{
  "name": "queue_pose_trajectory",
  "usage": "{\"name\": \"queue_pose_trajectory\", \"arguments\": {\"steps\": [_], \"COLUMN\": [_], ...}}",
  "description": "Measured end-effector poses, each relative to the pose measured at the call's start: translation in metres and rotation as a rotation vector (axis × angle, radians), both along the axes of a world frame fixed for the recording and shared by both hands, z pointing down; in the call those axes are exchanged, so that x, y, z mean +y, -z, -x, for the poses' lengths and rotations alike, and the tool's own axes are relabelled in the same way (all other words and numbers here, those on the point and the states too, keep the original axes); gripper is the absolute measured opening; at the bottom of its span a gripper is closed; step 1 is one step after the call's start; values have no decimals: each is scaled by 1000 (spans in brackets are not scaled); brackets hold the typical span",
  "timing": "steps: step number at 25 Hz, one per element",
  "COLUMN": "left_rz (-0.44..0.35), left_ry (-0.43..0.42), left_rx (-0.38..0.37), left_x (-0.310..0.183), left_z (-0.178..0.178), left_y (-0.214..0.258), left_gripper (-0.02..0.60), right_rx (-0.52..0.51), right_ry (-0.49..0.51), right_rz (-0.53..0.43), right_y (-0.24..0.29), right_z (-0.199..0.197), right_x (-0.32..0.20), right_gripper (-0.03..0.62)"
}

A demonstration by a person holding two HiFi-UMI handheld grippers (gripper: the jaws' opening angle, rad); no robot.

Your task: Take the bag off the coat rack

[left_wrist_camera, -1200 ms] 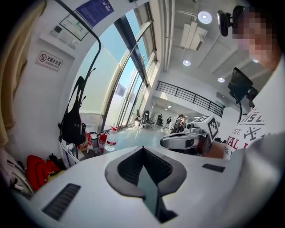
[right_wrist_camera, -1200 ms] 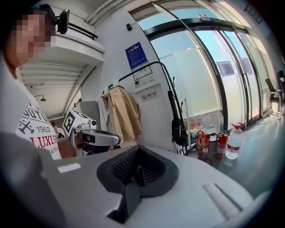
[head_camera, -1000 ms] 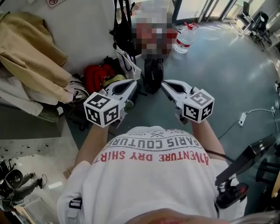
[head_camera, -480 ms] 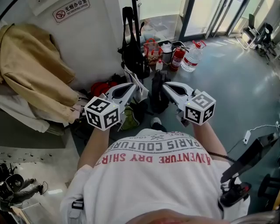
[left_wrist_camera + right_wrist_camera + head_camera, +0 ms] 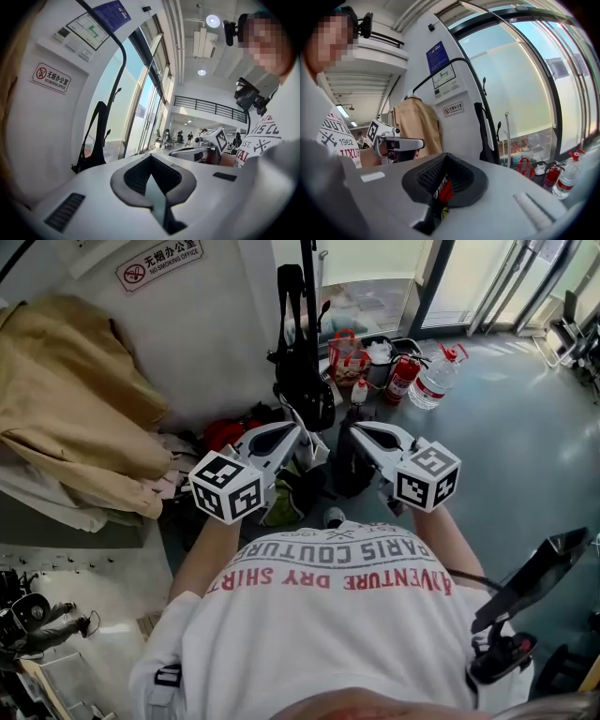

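A black bag [image 5: 302, 381] hangs by its straps from the thin black coat rack pole [image 5: 307, 277] by the white wall. My left gripper [image 5: 298, 431] and right gripper [image 5: 353, 428] are held side by side, pointing toward the rack and short of the bag, apart from it. Both are shut with nothing between the jaws. In the left gripper view the bag [image 5: 96, 140] hangs ahead at the left under the curved pole [image 5: 119, 61], beyond the left gripper [image 5: 151, 160]. The right gripper view has the bag [image 5: 483, 136] ahead and right of the right gripper [image 5: 445, 161].
A beige coat [image 5: 84, 399] hangs at the left. On the floor under the rack lie a red bag [image 5: 220, 434], a black bag [image 5: 352, 460], a red basket [image 5: 349, 357], a fire extinguisher [image 5: 403, 379] and a water bottle [image 5: 439, 381]. Glass doors stand behind.
Both grippers have moved forward together toward the coat rack, and the hanging bag now sits closer and lower in the head view. Their jaws have stayed shut.
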State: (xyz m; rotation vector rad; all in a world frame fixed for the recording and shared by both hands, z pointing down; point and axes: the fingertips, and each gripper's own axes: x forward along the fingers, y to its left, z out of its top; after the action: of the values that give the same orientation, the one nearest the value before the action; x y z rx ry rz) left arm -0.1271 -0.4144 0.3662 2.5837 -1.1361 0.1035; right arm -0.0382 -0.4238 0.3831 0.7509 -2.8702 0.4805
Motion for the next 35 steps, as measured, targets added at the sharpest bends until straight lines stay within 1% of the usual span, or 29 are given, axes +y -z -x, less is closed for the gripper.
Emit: {"name": "queue_pose_trajectory", "arguments": {"steps": [4, 7, 11, 14, 15, 16, 17, 20, 23, 25, 30, 35], "left_rz": [-48, -86, -146, -171, -175, -175, -173, -160, -135, -112, -61, -29], "left_ry": [-23, -19, 40, 103, 124, 141, 155, 175, 183, 195, 229, 235], "left_rx": [12, 7, 19, 22, 23, 23, 23, 6, -29, -44, -120, -148], "left_x": [-30, -56, -102, -141, -153, -166, -178, -213, -249, -270, -311, -335], "left_z": [-8, -12, -6, 2, 5, 7, 10, 14, 20, 25, 32, 33], "left_y": [7, 16, 35, 44, 46, 47, 47, 47, 38, 30, 8, -12], "left_gripper": [2, 3, 5, 61, 102, 127, 138, 196, 297, 316, 319, 319], "right_rx": [2, 1, 7, 1, 2, 3, 5, 7, 4, 2, 11, 20], "right_ry": [6, 2, -4, -12, -13, -14, -13, -7, -23, -31, -9, 4], "right_rz": [21, 32, 34, 42, 47, 53, 59, 69, 73, 73, 79, 101], "right_y": [-7, -12, -17, -19, -21, -22, -24, -28, -30, -30, -33, -43], "right_z": [-4, -10, -17, -23, -25, -26, -26, -29, -36, -40, -43, -41], "right_x": [-31, -56, -92, -120, -129, -137, -144, -164, -188, -201, -217, -230], "right_gripper": [2, 2, 2, 2, 2, 2, 2, 2, 2, 2, 2, 2]}}
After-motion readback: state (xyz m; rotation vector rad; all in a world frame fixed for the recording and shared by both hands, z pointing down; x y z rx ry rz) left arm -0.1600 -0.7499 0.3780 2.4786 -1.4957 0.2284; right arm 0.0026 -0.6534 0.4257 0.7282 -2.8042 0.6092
